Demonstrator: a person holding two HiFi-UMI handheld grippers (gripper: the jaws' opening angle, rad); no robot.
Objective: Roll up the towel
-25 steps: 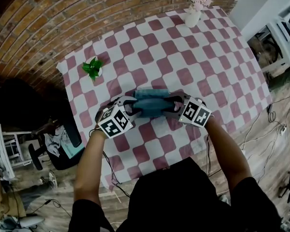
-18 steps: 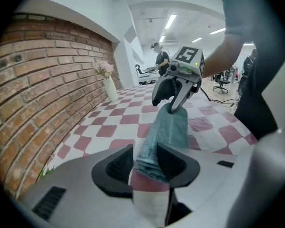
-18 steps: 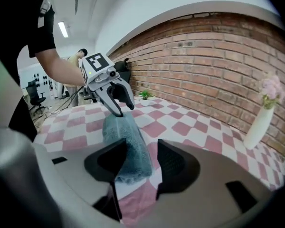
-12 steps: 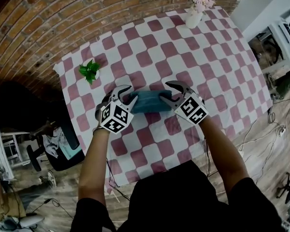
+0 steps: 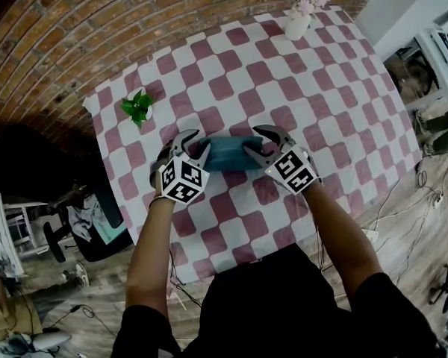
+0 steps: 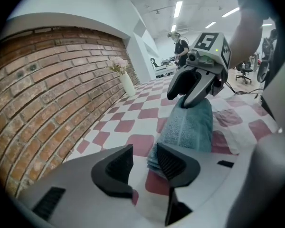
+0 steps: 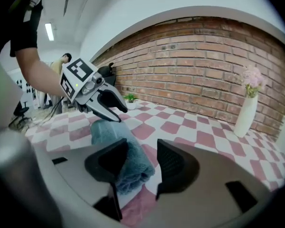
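On a checked worktop [image 5: 321, 73] beside a brick wall [image 5: 60, 36], the teal towel [image 5: 225, 154] lies mid-surface, apparently fully rolled, with the left tool [image 5: 199, 146] at its 9 o'clock end and the right tool [image 5: 252, 142] at 3 o'clock, both slack-jawed and ungripping, seemingly leaving only withdrawal.

Head cam is looking steeply down from above onto the checkered table [image 5: 321, 103], w/ the whole top in frame. Left gripper cam is sitting low & close, facing along the towel [image 6: 190, 125] twd the right gripper [image 6: 180, 101]. Right gripper cam is facing back the opp. way at the left gripper [image 7: 119, 114]. All 3 are sharing the towel.
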